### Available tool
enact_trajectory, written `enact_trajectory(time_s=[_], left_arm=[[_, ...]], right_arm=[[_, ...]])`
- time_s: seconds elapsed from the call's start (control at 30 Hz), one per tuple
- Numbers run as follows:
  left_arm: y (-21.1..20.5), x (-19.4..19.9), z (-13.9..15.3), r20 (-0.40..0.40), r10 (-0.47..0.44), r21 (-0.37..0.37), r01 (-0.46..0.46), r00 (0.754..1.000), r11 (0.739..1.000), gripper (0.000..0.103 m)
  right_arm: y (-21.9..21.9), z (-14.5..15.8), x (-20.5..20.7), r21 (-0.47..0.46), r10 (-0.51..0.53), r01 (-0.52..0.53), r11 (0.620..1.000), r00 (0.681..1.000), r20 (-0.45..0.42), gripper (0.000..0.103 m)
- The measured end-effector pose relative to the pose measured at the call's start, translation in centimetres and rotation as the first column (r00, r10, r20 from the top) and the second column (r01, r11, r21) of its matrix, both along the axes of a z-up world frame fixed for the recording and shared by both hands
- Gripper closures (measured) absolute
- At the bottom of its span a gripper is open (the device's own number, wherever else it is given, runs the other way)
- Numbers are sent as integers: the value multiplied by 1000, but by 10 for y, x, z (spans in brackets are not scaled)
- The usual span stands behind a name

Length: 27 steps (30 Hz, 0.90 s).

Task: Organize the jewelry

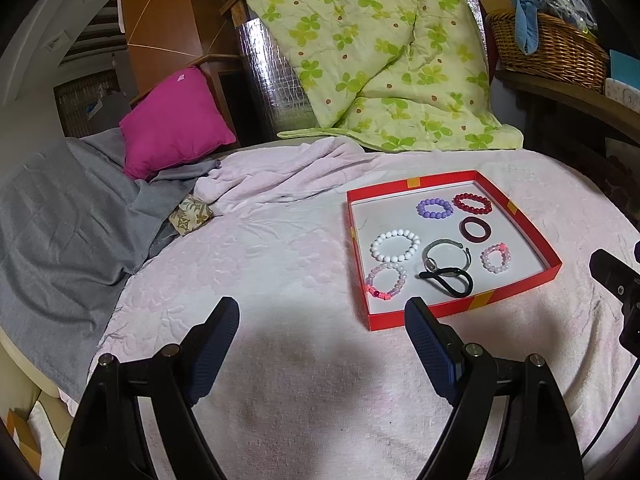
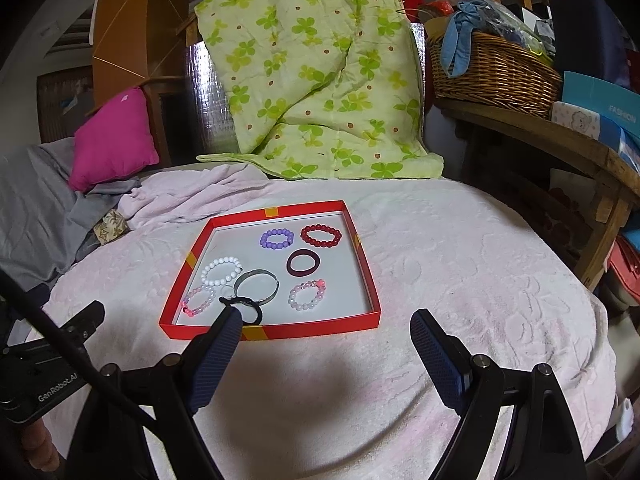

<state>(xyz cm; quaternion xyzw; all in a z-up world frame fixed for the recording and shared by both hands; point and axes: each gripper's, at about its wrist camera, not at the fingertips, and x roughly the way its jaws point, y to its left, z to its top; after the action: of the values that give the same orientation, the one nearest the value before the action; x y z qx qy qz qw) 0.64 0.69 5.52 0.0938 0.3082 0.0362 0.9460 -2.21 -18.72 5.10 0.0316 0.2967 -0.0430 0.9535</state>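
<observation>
Both grippers, left (image 1: 322, 320) and right (image 2: 326, 332), hover low over the blanket (image 1: 280, 240), fingers spread wide, red tray (image 1: 516, 294) just ahead.

The left gripper (image 1: 322, 314) was held level and low, its fingers (image 1: 218, 330) spread wide apart. The right gripper (image 2: 326, 326) was likewise held with fingers (image 2: 434, 344) parted, nothing gripped.
</observation>
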Motion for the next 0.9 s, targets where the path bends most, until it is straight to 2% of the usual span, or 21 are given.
enact_trajectory(time_s=[0.9], left_arm=[[16, -2, 3, 5, 24, -16, -24, 1000, 1000, 18]], right_arm=[[20, -3, 5, -12, 28, -28, 1000, 1000, -10, 14]])
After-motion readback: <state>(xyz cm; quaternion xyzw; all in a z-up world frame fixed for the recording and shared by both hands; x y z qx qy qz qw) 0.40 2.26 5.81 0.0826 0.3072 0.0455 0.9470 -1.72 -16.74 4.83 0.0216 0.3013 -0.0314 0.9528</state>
